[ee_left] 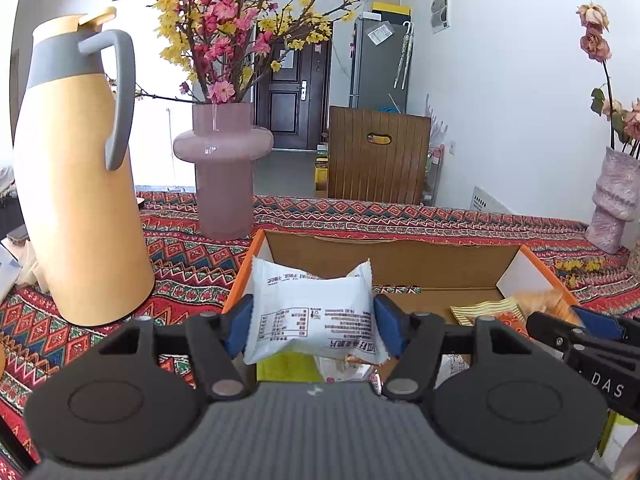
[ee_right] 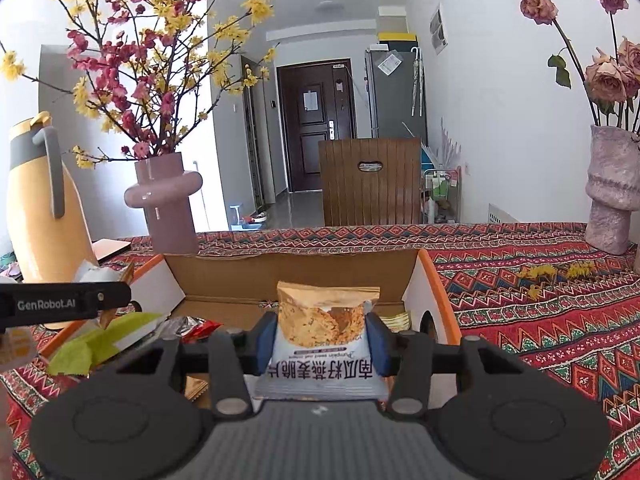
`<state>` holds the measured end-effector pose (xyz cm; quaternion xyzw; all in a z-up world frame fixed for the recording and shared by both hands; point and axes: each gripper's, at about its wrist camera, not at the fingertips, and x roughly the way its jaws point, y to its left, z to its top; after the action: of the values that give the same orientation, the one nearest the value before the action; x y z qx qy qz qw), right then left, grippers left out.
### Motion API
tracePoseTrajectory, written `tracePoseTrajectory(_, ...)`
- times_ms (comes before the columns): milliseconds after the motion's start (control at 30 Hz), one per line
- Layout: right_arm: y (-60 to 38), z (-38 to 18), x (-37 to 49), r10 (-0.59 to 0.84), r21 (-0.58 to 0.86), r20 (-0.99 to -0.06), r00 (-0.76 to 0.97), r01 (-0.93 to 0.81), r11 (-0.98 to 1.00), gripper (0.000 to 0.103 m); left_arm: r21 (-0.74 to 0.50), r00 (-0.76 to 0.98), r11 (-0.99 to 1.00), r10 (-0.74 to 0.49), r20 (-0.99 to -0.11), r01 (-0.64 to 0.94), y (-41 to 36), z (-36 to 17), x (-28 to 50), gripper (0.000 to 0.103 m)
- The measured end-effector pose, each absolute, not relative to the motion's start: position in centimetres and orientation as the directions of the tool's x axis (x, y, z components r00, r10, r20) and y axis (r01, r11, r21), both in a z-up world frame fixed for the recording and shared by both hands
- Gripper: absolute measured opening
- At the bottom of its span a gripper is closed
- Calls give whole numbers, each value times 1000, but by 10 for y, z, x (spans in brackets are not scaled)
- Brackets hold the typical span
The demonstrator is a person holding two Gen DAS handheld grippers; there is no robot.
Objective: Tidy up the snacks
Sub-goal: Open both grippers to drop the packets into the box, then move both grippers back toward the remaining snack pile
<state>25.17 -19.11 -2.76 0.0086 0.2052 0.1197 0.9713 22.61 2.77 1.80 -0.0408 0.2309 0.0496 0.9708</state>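
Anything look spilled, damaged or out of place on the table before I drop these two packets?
Only loose yellow petals scattered on the patterned tablecloth right of the cardboard box, near the rose vase. The box's back edge looks roughly torn. Nothing else stands out.

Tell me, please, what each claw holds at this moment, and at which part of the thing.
The left claw has a white snack packet between its pads, at the side edges. The right claw grips an orange snack packet at its side edges.

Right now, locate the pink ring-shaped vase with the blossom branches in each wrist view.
Left wrist: pink vase stands left of centre, on the patterned cloth behind the box's left corner.
Right wrist: pink vase stands further left, behind the box's left corner.
Shared landmark: dark door.
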Motion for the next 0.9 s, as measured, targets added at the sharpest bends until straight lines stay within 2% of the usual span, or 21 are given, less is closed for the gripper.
tracePoseTrajectory(33, -191, -28, 250, 237, 68, -394, 888, -229, 971, 56, -68, 892, 992, 68, -446, -110, 30, 19, 225, 75)
tracePoseTrajectory(67, -192, -27, 249, 239, 73, -390, 889, -229, 971, 61, -75, 897, 991, 69, -437, -113, 31, 21, 222, 84)
tracePoseTrajectory(133, -194, -26, 246, 236, 76, -378, 895, -224, 972, 90, -72, 905, 988, 94, -416, -136, 31, 24, 217, 99)
tracePoseTrajectory(200, -197, -24, 243, 232, 84, -359, 904, -216, 973, 103, -79, 913, 986, 105, -395, -147, 32, 27, 212, 103)
tracePoseTrajectory(533, -203, -19, 237, 237, 106, -329, 914, -214, 971, 103, -87, 910, 983, 112, -400, -159, 32, 28, 211, 103)
tracePoseTrajectory(900, -204, 8, 207, 247, 81, -269, 931, -234, 969, 103, -78, 931, 987, 102, -350, -137, 21, 55, 181, 103)
